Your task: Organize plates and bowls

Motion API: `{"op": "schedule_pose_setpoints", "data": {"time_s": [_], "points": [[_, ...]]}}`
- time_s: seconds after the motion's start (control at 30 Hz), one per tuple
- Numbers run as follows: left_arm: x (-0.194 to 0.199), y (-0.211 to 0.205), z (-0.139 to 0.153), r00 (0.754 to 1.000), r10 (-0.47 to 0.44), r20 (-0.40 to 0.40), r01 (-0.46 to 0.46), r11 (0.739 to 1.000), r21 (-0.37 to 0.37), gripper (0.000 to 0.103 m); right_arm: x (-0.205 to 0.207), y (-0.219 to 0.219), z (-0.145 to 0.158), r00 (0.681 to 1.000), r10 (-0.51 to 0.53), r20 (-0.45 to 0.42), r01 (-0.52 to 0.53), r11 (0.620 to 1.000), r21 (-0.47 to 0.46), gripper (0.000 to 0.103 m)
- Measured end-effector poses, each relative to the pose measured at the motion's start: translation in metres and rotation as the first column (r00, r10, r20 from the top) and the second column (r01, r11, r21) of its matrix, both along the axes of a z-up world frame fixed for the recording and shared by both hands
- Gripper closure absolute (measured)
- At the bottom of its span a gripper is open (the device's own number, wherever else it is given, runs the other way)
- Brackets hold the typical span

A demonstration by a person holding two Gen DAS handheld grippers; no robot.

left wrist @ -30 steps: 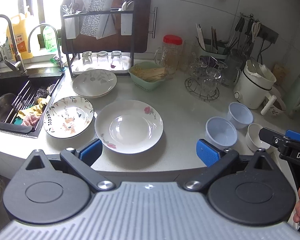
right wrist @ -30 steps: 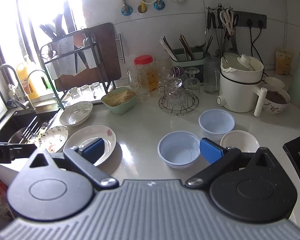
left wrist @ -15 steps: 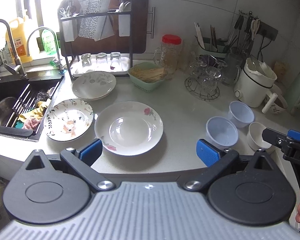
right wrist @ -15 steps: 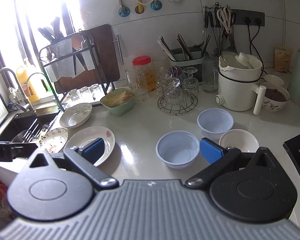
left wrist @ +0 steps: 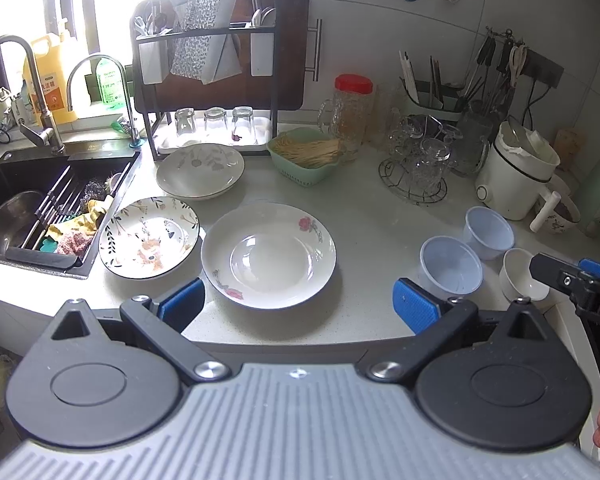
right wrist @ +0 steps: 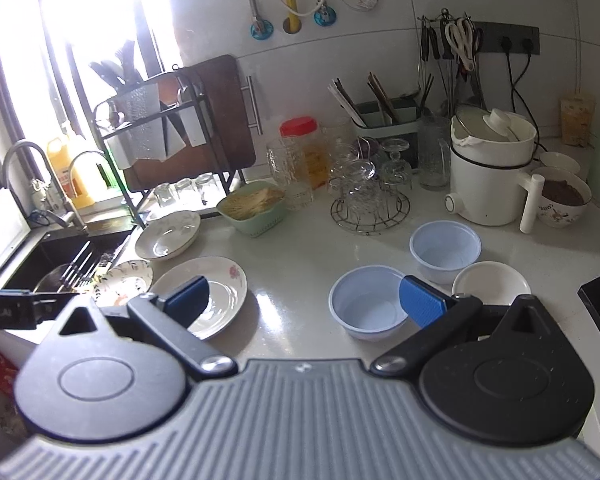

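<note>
Three plates lie on the white counter: a large rose plate (left wrist: 268,256), a leaf-patterned plate (left wrist: 150,237) left of it by the sink, and a pale plate (left wrist: 200,170) behind. To the right stand two light blue bowls (left wrist: 451,265) (left wrist: 489,232) and a white bowl (left wrist: 522,274). My left gripper (left wrist: 298,306) is open and empty, just in front of the rose plate. My right gripper (right wrist: 304,300) is open and empty; its right finger overlaps the near blue bowl (right wrist: 366,302) in the right wrist view. The rose plate (right wrist: 220,296) also shows there.
A black sink (left wrist: 40,200) with a rack and rags is at the left. A dish rack (left wrist: 208,92) with glasses, a green basket (left wrist: 306,156), a red-lidded jar (left wrist: 352,112), a glass stand (left wrist: 416,168) and a white cooker (left wrist: 516,172) line the back.
Both views have drifted slightly. The plates and bowls have not moved, and both grippers stay open.
</note>
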State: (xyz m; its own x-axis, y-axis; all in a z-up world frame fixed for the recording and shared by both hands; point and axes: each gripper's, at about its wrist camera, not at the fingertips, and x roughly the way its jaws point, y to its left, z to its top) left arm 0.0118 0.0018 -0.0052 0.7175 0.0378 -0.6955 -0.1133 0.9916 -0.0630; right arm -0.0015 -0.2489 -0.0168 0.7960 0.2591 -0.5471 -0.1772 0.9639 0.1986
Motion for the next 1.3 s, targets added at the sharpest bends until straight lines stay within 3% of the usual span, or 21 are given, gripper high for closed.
{"op": "schedule_pose_setpoints", "data": {"time_s": [0.27,0.4,0.7,0.87,1.3], "points": [[-0.007,-0.004,0.000,1.000,0.006,-0.008,-0.006,1.000,-0.010,0.001,-0.002,-0.006,0.002,0.997,-0.064,-0.034,0.065,0.997,0.041,0.000],[-0.009,-0.005,0.000,1.000,0.012,-0.007,-0.012,1.000,-0.019,0.001,-0.004,-0.010,0.005,0.999,-0.040,-0.035,0.042,0.997,0.067,0.000],[-0.004,0.008,0.001,1.000,0.022,-0.003,-0.022,0.999,-0.035,0.001,-0.003,0.002,0.002,0.998,-0.047,-0.029,0.048,0.998,0.040,0.000],[0.012,0.023,-0.008,1.000,0.004,-0.005,-0.005,0.998,-0.056,0.001,-0.001,0.015,-0.005,0.999,-0.041,-0.027,0.041,0.999,0.006,0.000],[0.070,0.089,-0.021,0.999,-0.053,-0.013,0.051,0.995,-0.090,0.001,0.030,0.071,-0.014,0.994,-0.095,-0.058,0.097,0.995,0.031,0.000]]}}
